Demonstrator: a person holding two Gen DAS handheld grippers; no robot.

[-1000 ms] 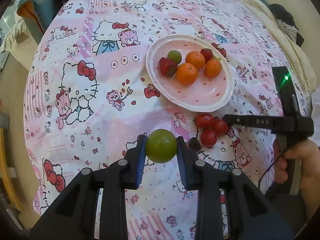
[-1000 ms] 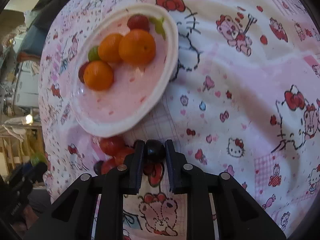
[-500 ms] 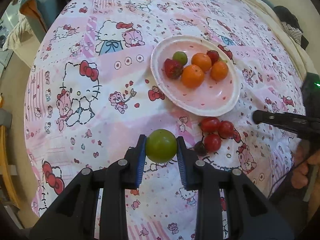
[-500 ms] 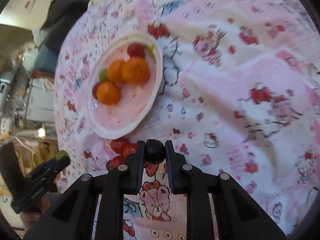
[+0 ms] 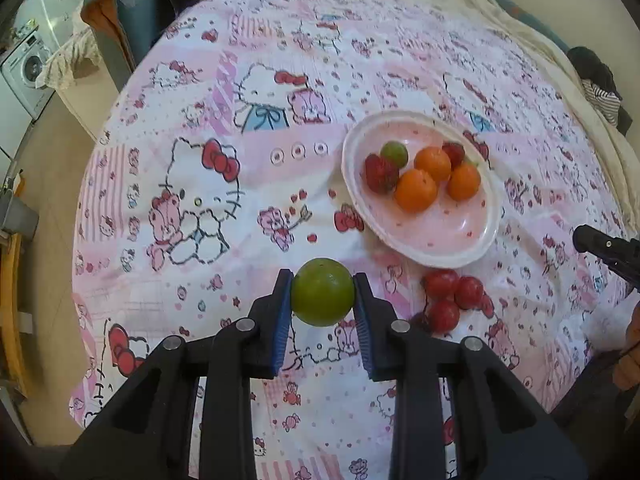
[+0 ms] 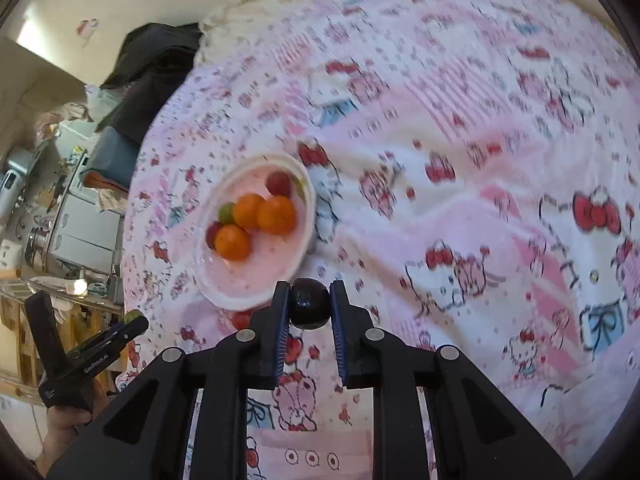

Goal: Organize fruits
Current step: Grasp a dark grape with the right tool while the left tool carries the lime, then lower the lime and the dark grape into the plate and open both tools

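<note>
My left gripper (image 5: 322,300) is shut on a round green fruit (image 5: 322,297), held above the patterned cloth short of the white plate (image 5: 432,254). The plate holds three oranges (image 5: 415,191), a strawberry (image 5: 380,173), a small green fruit (image 5: 394,153) and a red fruit. Three red cherry tomatoes (image 5: 452,294) lie on the cloth beside the plate's near rim. My right gripper (image 6: 309,308) is shut on a small dark round fruit (image 6: 309,307), raised above the cloth near the plate (image 6: 240,298). The right gripper's tip (image 5: 600,244) shows at the right edge of the left wrist view.
A pink and white cartoon-print cloth (image 5: 224,184) covers the round surface. Dark clothing (image 6: 152,56) and a blue-orange cushion (image 5: 116,20) lie at the far edge. A washing machine (image 5: 24,68) and shelves stand beyond the left side. The person's hand (image 6: 64,424) holds the left gripper's handle.
My right gripper has risen and pulled back with the dark fruit, so the plate looks smaller and farther. The left gripper keeps the green fruit, with its view tilted slightly.
</note>
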